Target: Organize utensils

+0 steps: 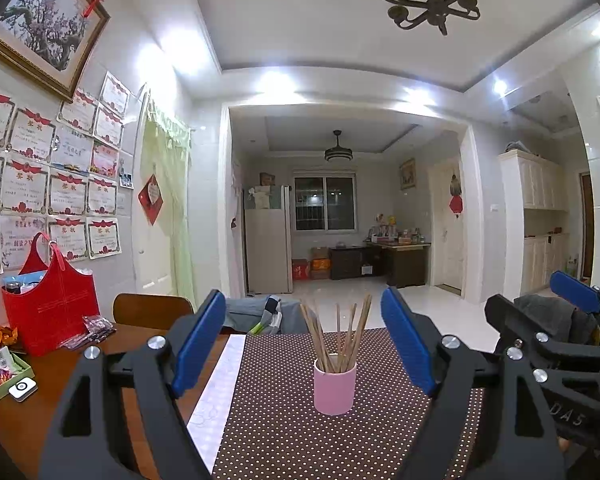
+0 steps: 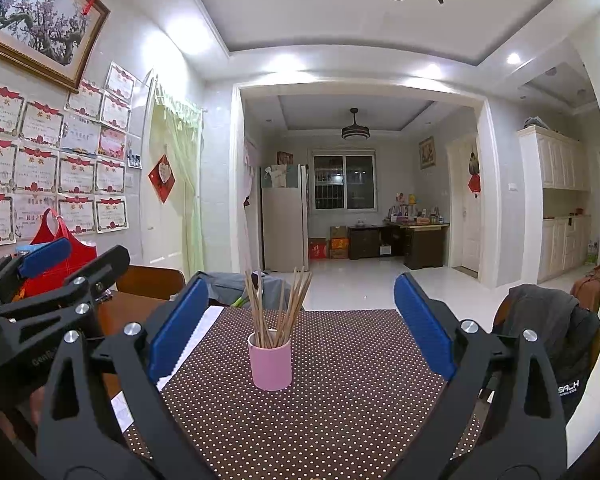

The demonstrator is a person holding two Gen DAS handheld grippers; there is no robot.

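Your left gripper (image 1: 304, 344) stands wide open with nothing between its blue pads (image 1: 199, 344). Your right gripper (image 2: 300, 328) is spread just as wide and is equally empty.

The pink cup (image 1: 335, 387) is the reference point. It stands upright on the brown dotted mat (image 1: 300, 432), roughly in the middle of the mat's width. A bundle of wooden chopsticks (image 1: 338, 336) stands in the cup, fanned outward at the tops; the count cannot be read reliably. No other utensils can be seen on the mat around the cup.

In the left wrist view the cup sits between your two left fingers and beyond their tips, apart from both pads. In the right wrist view the cup (image 2: 270, 364) and chopsticks (image 2: 278, 304) sit between the right fingers, closer to the left-hand pad (image 2: 178, 328), again touching neither. Your two grippers hang side by side on the near side of the cup: the right one shows at the right edge of the left wrist view (image 1: 556, 320), the left one at the left edge of the right wrist view (image 2: 56, 276).

Left of the cup, a pale strip (image 1: 216, 396) borders the mat, then bare wooden table (image 1: 28, 420). Further left stand a red bag (image 1: 52, 308) and a green tray (image 1: 4, 376). Behind the cup, past the table's far edge, a chair back (image 1: 152, 310) is visible. Right of the cup, a dark jacket (image 2: 548, 328) hangs over another chair.
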